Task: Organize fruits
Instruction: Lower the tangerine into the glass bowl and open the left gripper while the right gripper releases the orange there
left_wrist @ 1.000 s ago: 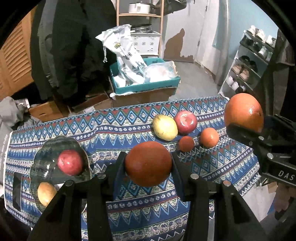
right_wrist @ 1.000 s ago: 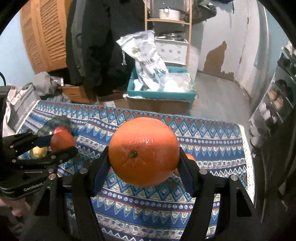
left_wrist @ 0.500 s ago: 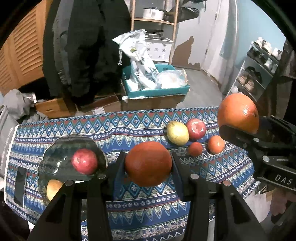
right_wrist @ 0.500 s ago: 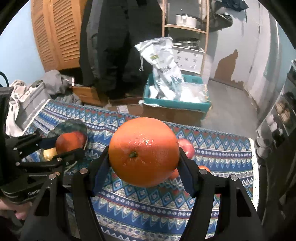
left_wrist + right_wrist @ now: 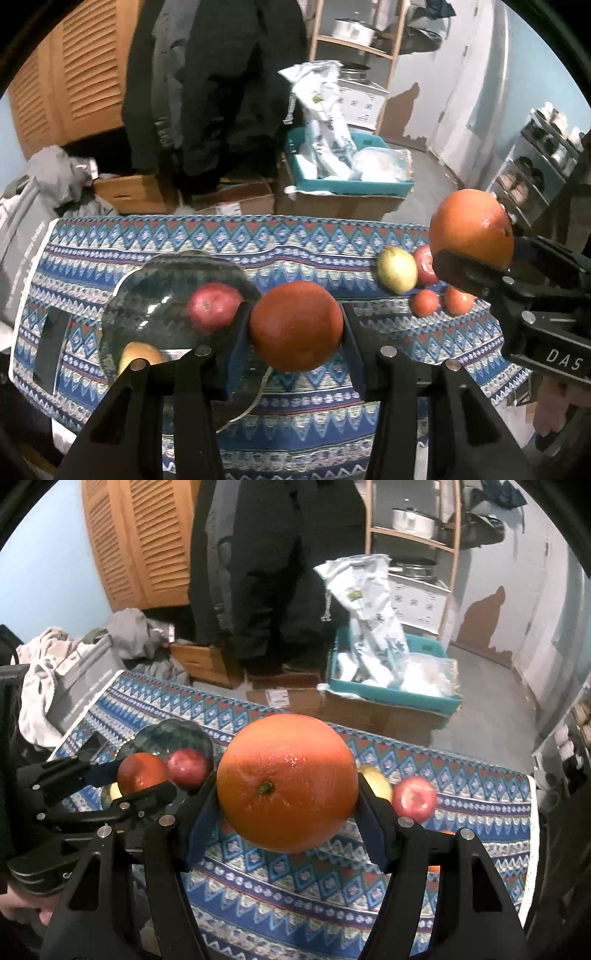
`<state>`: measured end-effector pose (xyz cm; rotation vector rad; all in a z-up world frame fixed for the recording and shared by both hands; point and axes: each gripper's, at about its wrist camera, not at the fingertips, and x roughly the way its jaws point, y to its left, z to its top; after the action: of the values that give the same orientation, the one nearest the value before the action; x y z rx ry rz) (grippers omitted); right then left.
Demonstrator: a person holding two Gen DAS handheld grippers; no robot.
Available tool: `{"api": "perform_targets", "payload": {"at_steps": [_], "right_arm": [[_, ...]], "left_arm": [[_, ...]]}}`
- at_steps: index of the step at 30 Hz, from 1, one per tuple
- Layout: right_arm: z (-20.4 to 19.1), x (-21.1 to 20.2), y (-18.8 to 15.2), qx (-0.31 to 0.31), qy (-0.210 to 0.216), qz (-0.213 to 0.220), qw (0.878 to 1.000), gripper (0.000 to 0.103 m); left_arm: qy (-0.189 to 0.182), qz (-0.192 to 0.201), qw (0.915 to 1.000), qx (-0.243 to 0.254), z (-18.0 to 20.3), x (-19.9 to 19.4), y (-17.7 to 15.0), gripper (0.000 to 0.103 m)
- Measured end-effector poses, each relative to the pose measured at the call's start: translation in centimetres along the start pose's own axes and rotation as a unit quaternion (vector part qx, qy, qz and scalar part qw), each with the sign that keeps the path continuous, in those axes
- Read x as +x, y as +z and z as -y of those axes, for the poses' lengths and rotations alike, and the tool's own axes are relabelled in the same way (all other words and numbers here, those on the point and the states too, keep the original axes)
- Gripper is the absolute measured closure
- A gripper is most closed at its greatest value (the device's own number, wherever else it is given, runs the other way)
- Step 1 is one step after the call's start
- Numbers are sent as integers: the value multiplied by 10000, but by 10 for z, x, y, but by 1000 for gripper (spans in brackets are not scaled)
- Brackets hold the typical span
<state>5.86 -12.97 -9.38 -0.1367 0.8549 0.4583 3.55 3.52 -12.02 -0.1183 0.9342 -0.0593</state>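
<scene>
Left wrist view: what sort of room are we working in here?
Probably a lived-in home storage or utility room: dark coats hang by louvered wooden doors, a shoe rack stands right, and a shelf holds a cooking pot.

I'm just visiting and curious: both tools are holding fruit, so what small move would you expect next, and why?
Probably the left tool carries its dark orange on over the glass plate and lowers it there. A red apple and a yellow fruit already sit on that plate, and the orange hangs just beside its rim.
</scene>
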Motion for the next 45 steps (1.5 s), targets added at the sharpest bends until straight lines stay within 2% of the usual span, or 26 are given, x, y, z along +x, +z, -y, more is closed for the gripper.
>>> {"api": "perform_targets", "payload": {"at_steps": [8,21,27,33,45], "right_arm": [[-29,30,12,-110,285,-157,9994,35],[-83,83,26,-350,714,-474,9957,35],[-106,109,27,-452,840,-684,9931,35],[-125,130,18,-583,958,-970,9889,35],[-143,158,-17,-699,1041,-1599,9791,35]], "left_arm": [[336,-94,9992,-215,-43,7,-7,56],[637,-337,9949,-707,-113,26,-22,56],[793,-455,9930,-742,-142,37,-26,56],[680,-682,9904,-992,-166,54,-39,56],[599,-864,9868,-1235,-184,71,-43,55]]}}
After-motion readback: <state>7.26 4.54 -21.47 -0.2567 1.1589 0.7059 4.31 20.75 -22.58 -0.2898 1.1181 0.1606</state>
